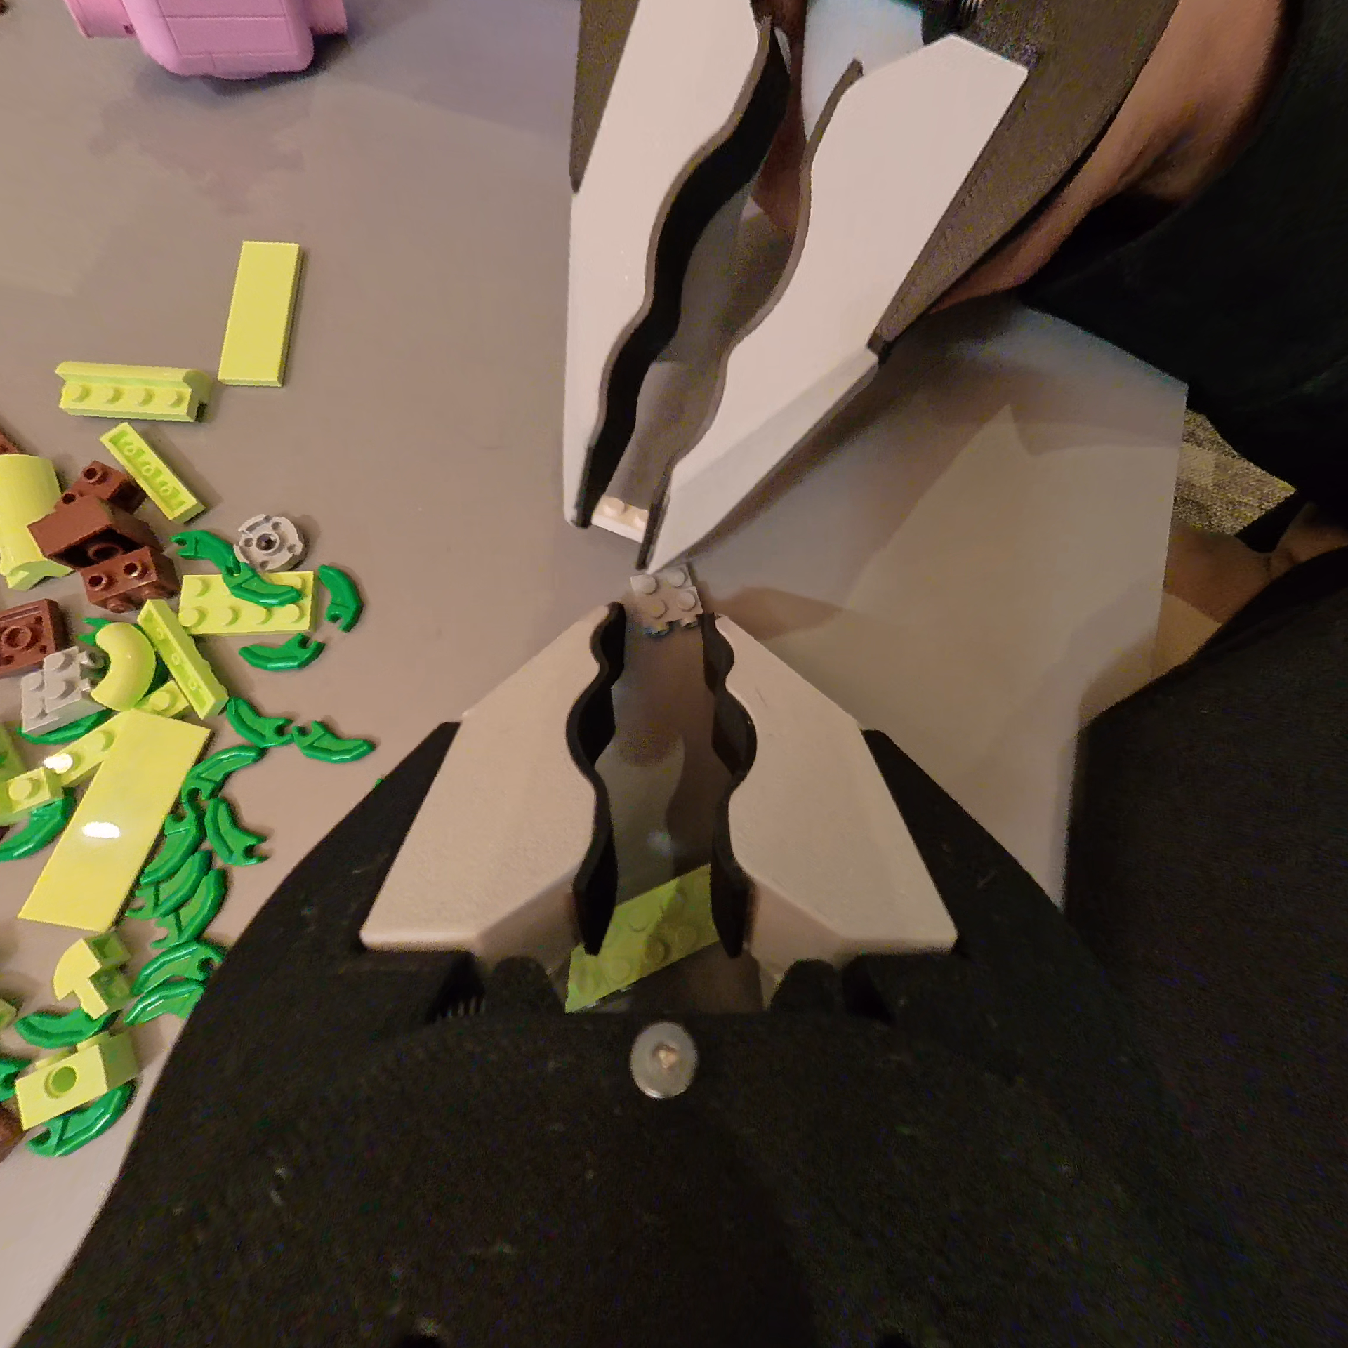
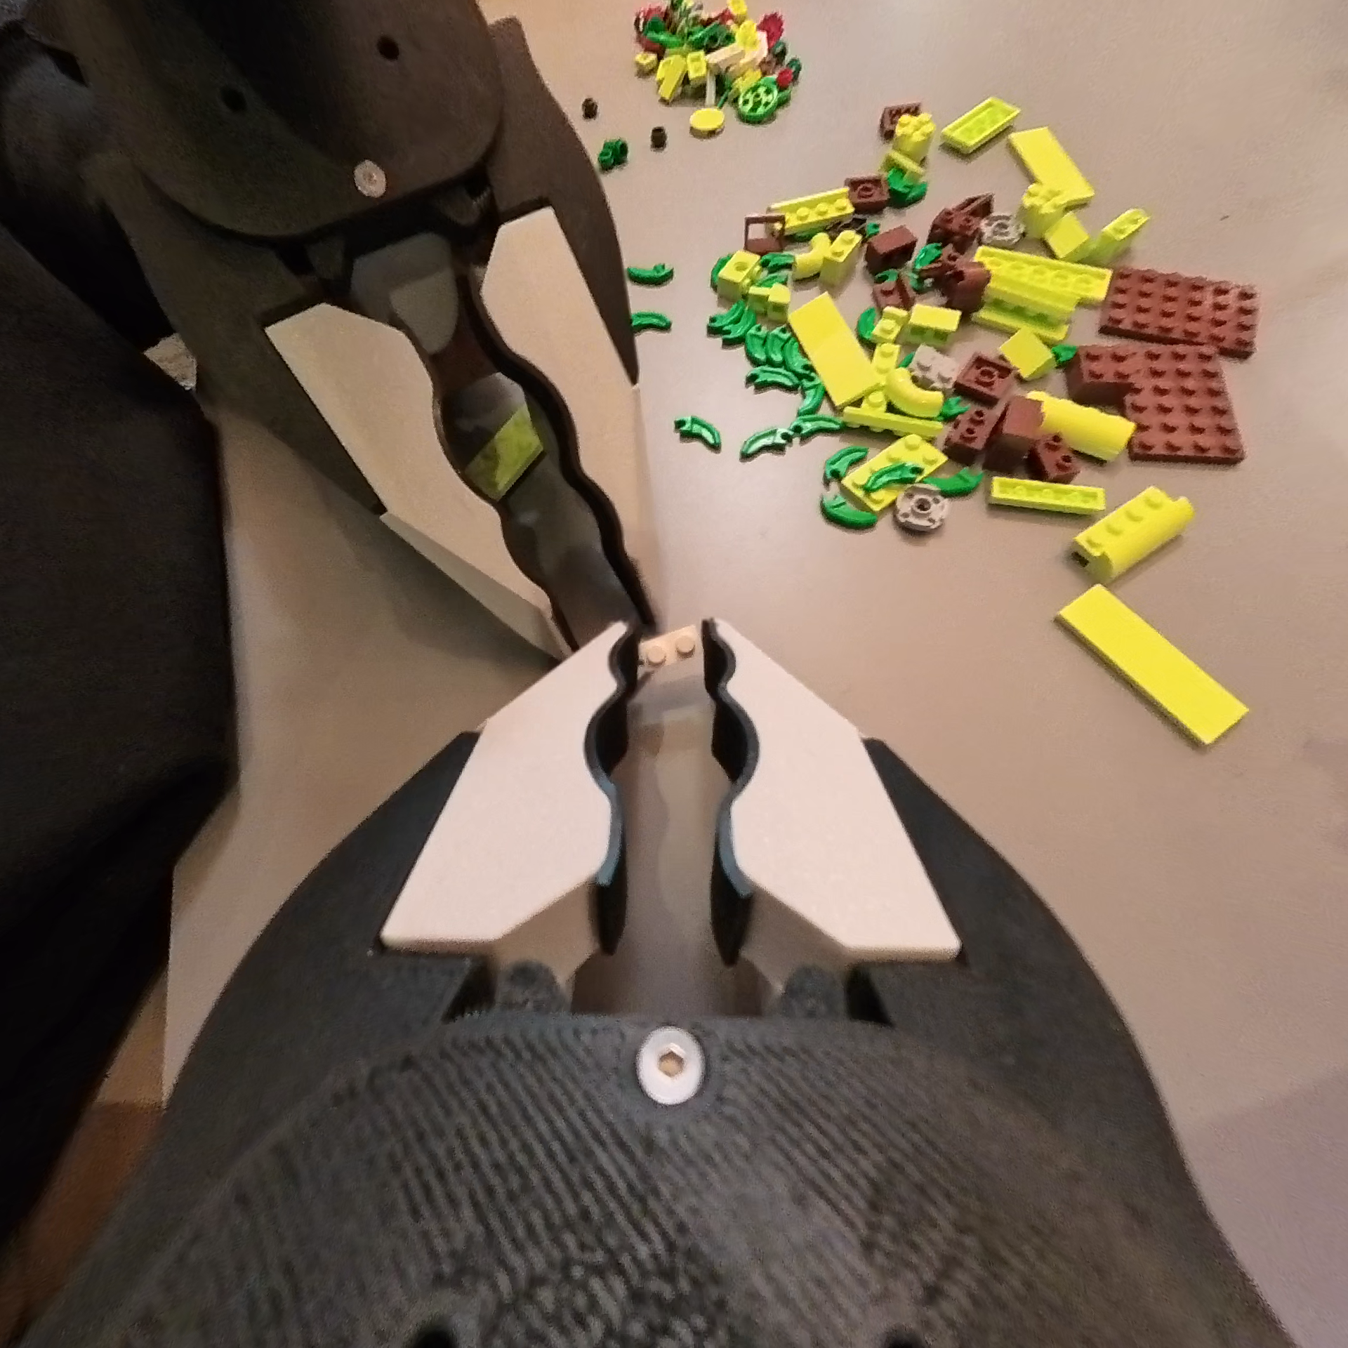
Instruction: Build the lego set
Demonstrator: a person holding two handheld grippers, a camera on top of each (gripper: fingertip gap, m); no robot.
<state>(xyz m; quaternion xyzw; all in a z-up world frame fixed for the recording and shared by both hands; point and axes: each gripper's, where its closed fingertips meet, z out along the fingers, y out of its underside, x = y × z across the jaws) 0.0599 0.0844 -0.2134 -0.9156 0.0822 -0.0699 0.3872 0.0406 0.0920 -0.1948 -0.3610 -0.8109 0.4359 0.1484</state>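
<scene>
My left gripper (image 1: 664, 616) is shut on a small grey two-by-two plate (image 1: 669, 597) held at its fingertips, studs facing the camera. My right gripper (image 2: 665, 633) is shut on a small white two-stud plate (image 2: 667, 651). The two grippers meet tip to tip above the grey table (image 1: 438, 292). In the left wrist view the right gripper (image 1: 618, 538) comes down from above with the white plate (image 1: 620, 514) just left of and above the grey plate. In the right wrist view the left gripper (image 2: 620, 620) comes in from the upper left, and the grey plate is hidden. A lime plate (image 1: 645, 941) shows through the gap between the left fingers.
A pile of loose lime, brown and green leaf pieces (image 2: 948, 350) lies on the table, at the left in the left wrist view (image 1: 146, 693). Brown plates (image 2: 1182, 306), a long lime tile (image 2: 1149, 664) and a pink object (image 1: 211, 29) lie around it. The table's edge (image 1: 1167, 510) and a person's dark clothing are close by. My left and right fingertips are right by each other. My right gripper's tips are some 12 centimeters from the long lime tile (image 2: 1149, 664). It turns up in the left wrist view (image 1: 263, 306) as well.
</scene>
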